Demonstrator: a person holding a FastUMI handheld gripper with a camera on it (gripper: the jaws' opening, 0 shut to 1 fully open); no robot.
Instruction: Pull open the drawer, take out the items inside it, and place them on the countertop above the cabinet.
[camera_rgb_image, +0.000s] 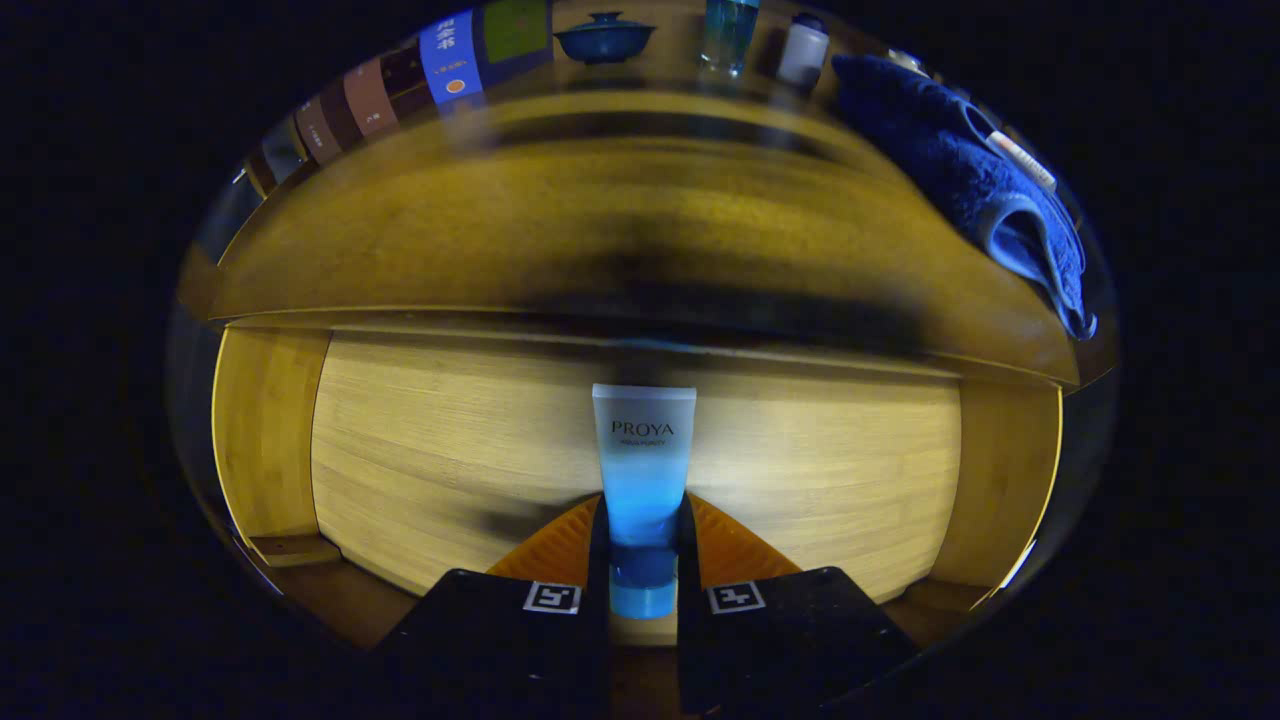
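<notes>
A blue-and-white cosmetic tube (643, 470) stands between my two fingers, cap end toward me, and both fingers press on its lower sides. My gripper (643, 545) is shut on the tube over the open wooden drawer (450, 450), whose pale bottom board shows behind it. The tube's flat white end points toward the cabinet front. Above the drawer runs the wooden countertop (600, 220) of the cabinet.
On the countertop a dark blue towel (985, 180) hangs over the right edge. At the back stand a blue lidded bowl (604, 38), a clear blue bottle (728, 35), a small white bottle (803, 52) and a row of boxes (400, 80).
</notes>
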